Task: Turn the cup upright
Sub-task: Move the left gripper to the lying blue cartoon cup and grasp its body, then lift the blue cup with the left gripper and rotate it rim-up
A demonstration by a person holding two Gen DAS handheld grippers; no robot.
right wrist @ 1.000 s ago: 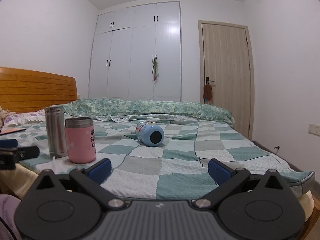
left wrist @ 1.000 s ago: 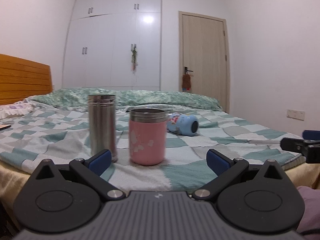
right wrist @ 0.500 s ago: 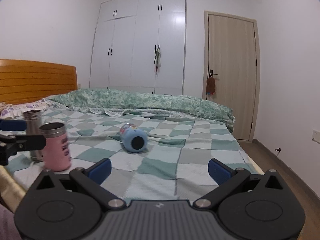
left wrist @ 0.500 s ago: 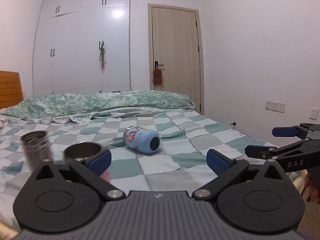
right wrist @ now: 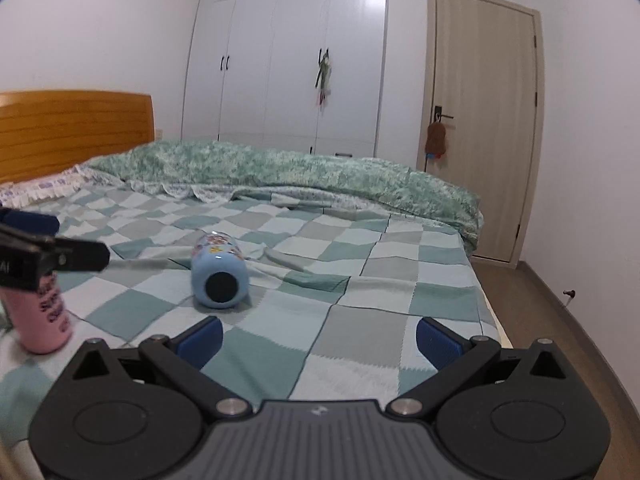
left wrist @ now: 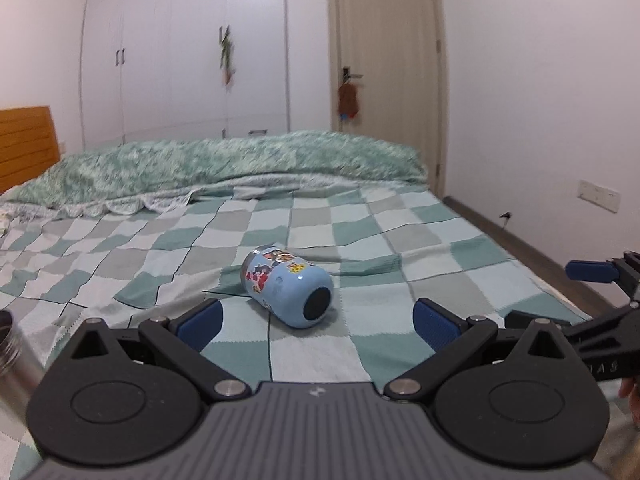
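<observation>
A light blue cup (left wrist: 287,285) with cartoon stickers lies on its side on the checked bedspread, its dark base towards me. It also shows in the right wrist view (right wrist: 218,274). My left gripper (left wrist: 316,322) is open and empty, just short of the cup, which sits between the lines of its fingers. My right gripper (right wrist: 319,338) is open and empty, nearer the bed's front edge, with the cup ahead and to its left. Each gripper shows at the edge of the other's view.
A pink cup (right wrist: 43,312) stands upright at the left near the bed's front edge. A steel flask (left wrist: 12,350) stands at the far left. A rumpled green duvet (left wrist: 224,164) lies across the far side of the bed. The bed's right edge drops to the floor (right wrist: 560,312).
Both grippers have moved forward over the bed and tilted down towards the blue cup. The pink cup and steel flask have slid to the left edge of both views.
</observation>
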